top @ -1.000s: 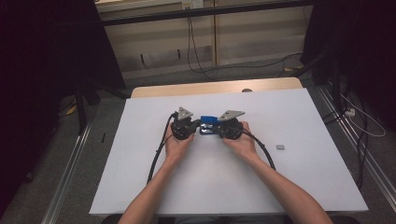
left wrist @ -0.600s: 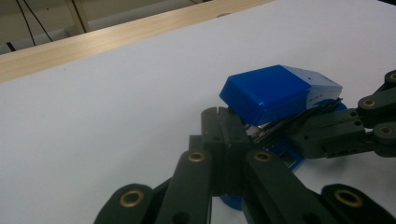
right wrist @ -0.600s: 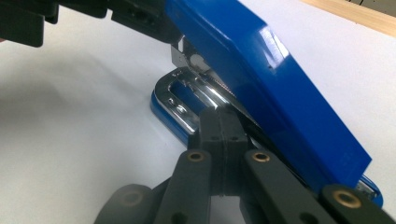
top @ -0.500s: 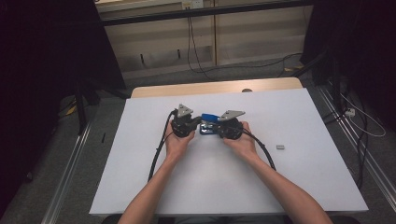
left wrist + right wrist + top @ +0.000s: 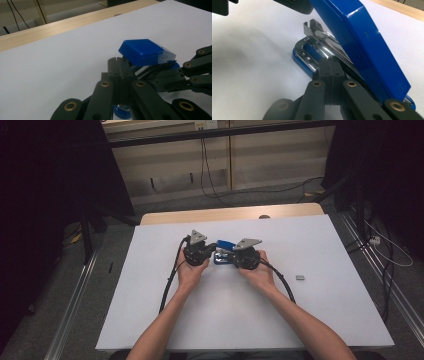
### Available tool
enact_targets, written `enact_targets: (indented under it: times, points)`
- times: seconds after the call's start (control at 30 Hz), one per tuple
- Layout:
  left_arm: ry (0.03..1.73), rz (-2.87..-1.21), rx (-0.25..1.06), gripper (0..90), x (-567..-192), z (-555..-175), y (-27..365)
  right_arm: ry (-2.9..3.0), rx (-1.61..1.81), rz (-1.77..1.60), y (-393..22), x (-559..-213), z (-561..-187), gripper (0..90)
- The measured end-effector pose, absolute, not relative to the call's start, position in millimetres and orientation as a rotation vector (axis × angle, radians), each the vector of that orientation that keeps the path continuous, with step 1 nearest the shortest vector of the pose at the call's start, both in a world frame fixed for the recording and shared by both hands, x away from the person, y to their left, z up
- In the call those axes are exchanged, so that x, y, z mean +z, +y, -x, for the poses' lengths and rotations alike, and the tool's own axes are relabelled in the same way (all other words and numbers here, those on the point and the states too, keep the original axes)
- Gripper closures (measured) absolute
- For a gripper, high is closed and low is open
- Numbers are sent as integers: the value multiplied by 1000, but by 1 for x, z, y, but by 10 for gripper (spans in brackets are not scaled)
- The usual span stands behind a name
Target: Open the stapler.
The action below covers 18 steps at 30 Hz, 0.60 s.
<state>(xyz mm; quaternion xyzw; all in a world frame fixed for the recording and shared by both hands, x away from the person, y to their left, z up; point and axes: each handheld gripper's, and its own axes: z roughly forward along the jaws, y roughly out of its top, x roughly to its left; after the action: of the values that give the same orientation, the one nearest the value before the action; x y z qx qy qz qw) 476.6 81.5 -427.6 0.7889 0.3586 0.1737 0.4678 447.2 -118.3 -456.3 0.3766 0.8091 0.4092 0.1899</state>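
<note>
Meanwhile, the blue stapler (image 5: 224, 251) sat opened on the white tabletop (image 5: 150, 320) between the two tools. Both the left hand-held gripper (image 5: 212, 249) and the right hand-held gripper (image 5: 231, 260) had jaws fully closed, tips against the stapler's metal parts, its blue lid tilted up above them.

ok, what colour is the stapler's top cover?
Glossy blue; the stapler cover shows best in the right gripper view, raised above the chrome tray.

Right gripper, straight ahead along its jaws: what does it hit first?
The right gripper has its shut jaws already against the blue stapler, at the opened metal staple channel under the raised top. Whether the tips pinch it or merely touch is unclear.
</note>
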Motion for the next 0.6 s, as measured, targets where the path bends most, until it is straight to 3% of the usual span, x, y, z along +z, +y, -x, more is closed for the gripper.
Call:
enact_targets:
  times: [0.6]
  points:
    - [885, -1932, 429, 900, -425, -478, 80, 2243, 1186, -1055, -114, -453, -444, 900]
